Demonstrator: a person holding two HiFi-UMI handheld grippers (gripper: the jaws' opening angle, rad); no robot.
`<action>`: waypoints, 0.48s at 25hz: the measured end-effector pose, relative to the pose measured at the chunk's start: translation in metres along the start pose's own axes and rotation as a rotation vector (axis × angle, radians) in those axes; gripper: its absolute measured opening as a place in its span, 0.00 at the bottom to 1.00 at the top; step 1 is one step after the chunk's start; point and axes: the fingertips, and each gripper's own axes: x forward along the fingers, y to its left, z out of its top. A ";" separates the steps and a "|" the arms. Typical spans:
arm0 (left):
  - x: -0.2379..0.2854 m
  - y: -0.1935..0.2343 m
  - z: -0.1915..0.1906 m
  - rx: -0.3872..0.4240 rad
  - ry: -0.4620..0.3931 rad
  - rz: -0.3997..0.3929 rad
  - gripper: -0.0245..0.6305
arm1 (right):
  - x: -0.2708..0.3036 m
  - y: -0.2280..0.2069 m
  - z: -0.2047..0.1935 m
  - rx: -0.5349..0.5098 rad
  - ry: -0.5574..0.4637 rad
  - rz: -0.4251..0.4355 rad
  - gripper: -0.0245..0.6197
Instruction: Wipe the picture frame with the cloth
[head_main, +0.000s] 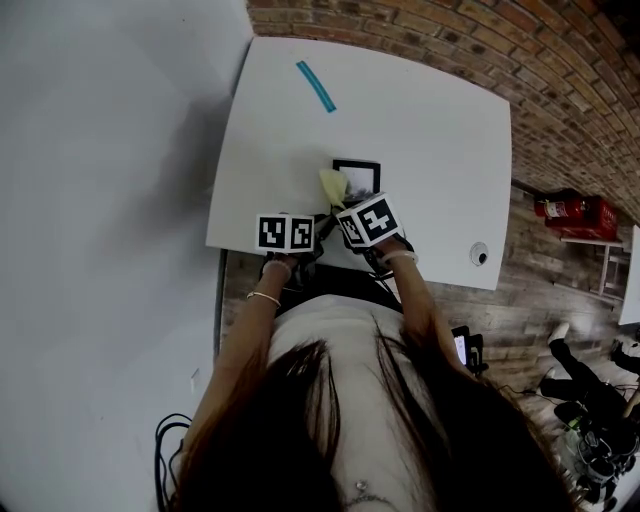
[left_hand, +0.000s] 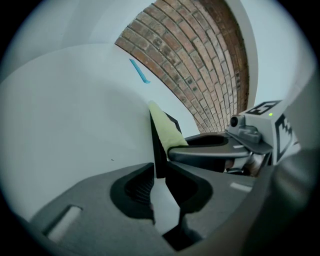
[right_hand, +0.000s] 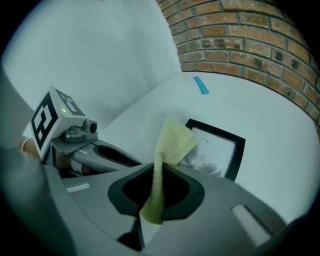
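A small black picture frame with a white, smudged middle lies near the front edge of the white table. My left gripper is closed on the frame's near left edge, which appears edge-on as a dark strip. The right gripper is shut on a pale yellow cloth. The cloth's free end rests on the frame's left corner. In the head view both marker cubes sit side by side just in front of the frame, and the cloth pokes out above them.
A blue strip-like thing lies at the table's far side. A small round object sits near the front right corner. A brick wall runs behind the table. A red case stands on the wooden floor at right.
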 end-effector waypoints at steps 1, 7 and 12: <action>0.000 0.000 0.000 -0.001 0.001 0.000 0.15 | 0.000 0.000 0.000 0.000 0.002 0.002 0.10; -0.001 -0.001 -0.001 -0.007 0.002 -0.005 0.15 | 0.003 -0.001 0.002 -0.004 0.008 0.008 0.10; -0.001 -0.001 -0.001 -0.008 0.005 -0.006 0.15 | 0.005 0.000 0.007 0.000 0.002 0.023 0.10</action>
